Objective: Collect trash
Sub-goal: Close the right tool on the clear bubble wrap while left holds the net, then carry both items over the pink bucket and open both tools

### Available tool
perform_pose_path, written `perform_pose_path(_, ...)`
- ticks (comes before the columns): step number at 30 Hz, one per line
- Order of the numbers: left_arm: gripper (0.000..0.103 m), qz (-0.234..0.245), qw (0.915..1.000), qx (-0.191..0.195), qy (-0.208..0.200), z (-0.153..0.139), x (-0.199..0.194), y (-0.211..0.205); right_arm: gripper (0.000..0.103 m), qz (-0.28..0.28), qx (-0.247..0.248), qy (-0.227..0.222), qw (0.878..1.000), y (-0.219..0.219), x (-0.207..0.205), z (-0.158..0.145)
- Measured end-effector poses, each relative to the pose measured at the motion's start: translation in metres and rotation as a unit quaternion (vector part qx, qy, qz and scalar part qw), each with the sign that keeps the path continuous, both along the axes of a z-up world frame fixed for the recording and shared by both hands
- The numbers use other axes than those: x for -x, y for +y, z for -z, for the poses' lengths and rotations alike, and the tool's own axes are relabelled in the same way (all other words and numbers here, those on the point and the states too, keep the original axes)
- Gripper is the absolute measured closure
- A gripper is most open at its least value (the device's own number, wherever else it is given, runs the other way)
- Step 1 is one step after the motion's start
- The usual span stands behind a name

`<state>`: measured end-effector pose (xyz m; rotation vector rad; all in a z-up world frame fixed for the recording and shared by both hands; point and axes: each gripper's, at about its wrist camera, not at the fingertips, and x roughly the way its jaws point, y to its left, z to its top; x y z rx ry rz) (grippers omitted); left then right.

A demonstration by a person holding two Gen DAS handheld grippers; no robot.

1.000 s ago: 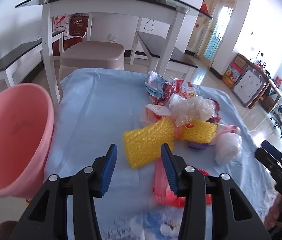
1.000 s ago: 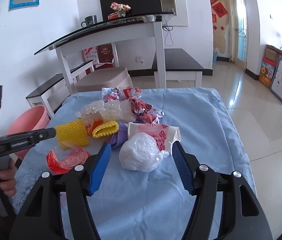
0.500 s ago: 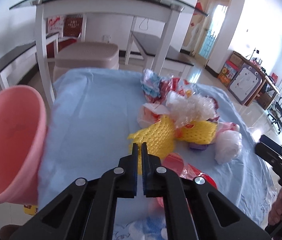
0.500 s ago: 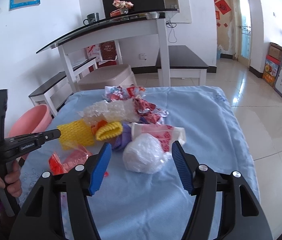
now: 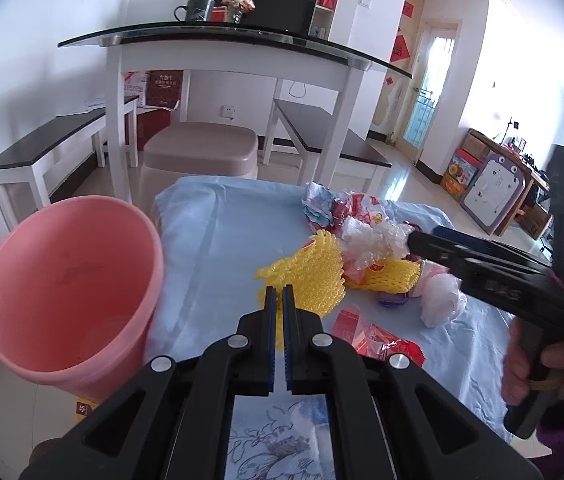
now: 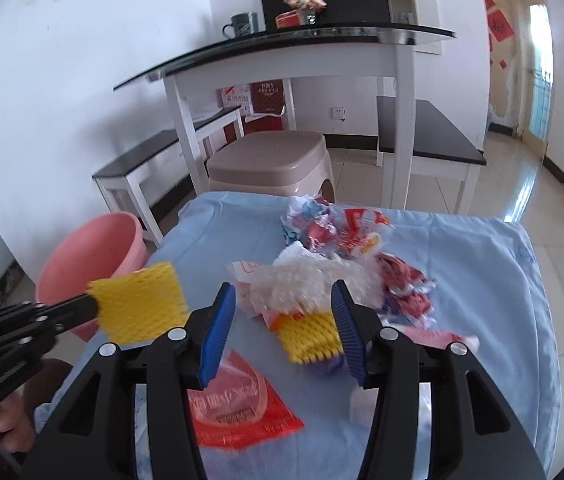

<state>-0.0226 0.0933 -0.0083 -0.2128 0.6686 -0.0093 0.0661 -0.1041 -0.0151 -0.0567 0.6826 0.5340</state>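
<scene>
My left gripper is shut on a yellow foam net and holds it just above the blue cloth; the right wrist view shows the net hanging beside the pink bin. My right gripper hovers over the trash pile with its jaws closing. A second yellow net and clear bubble wrap lie between its fingers, with no firm press visible. A red wrapper lies flat near the front. A white plastic ball sits to the right.
The pink bin stands off the table's left edge, mouth tilted toward me. Crumpled red and blue wrappers lie at the back of the pile. A beige stool and a glass-topped white table stand behind.
The left gripper closed on the yellow net and lifted it toward the bin side. The right gripper moved from the white plastic ball over the bubble wrap and second net, its jaws narrowing.
</scene>
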Motion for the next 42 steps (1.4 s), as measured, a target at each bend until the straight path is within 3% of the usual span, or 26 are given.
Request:
perform_pose_path(4, 0.101, -0.005, 1.0, 0.004, -0.005, -0.006, 0.007, 0.006, 0.052, 0.011, 0.045, -0.007, 0.999, 0.018, -0.008, 0.01)
perform_pose_path(5, 0.101, -0.004, 1.0, 0.004, -0.007, -0.007, 0.009, 0.006, 0.062, 0.014, 0.049, -0.003, 0.999, 0.019, -0.01, 0.013)
perform_pose_path(6, 0.101, -0.004, 0.9999, 0.003, -0.009, -0.009, 0.011, 0.007, 0.078, 0.016, 0.052, 0.003, 0.999, 0.019, -0.012, 0.015)
perform_pose_path(11, 0.101, 0.001, 0.9998, 0.008, -0.02, -0.013, 0.018, 0.008, 0.092, 0.027, 0.036, 0.023, 0.999, 0.007, -0.012, 0.016)
perform_pose_path(19, 0.101, -0.006, 0.9987, 0.012, -0.049, -0.025, 0.03, 0.017, 0.092, 0.034, -0.006, -0.007, 0.999, -0.012, 0.017, -0.022)
perform_pose_path(26, 0.101, -0.064, 0.995, -0.012, -0.076, -0.041, 0.05, 0.052, 0.092, -0.031, -0.054, -0.023, 0.998, 0.026, 0.029, -0.059)
perform_pose_path(30, 0.101, -0.116, 0.9894, -0.034, -0.08, -0.046, 0.065, 0.086, 0.093, -0.099, -0.077, 0.003, 0.992, 0.07, 0.027, -0.067)
perform_pose_path(35, 0.101, -0.178, 0.9801, -0.062, -0.06, -0.038, 0.076, 0.121, 0.093, -0.187, -0.11, 0.065, 0.974, 0.136, 0.026, -0.065)
perform_pose_path(42, 0.101, -0.225, 0.9722, -0.064, -0.007, -0.009, 0.078, 0.157, 0.093, -0.229, -0.12, 0.158, 0.953, 0.205, 0.016, -0.031)
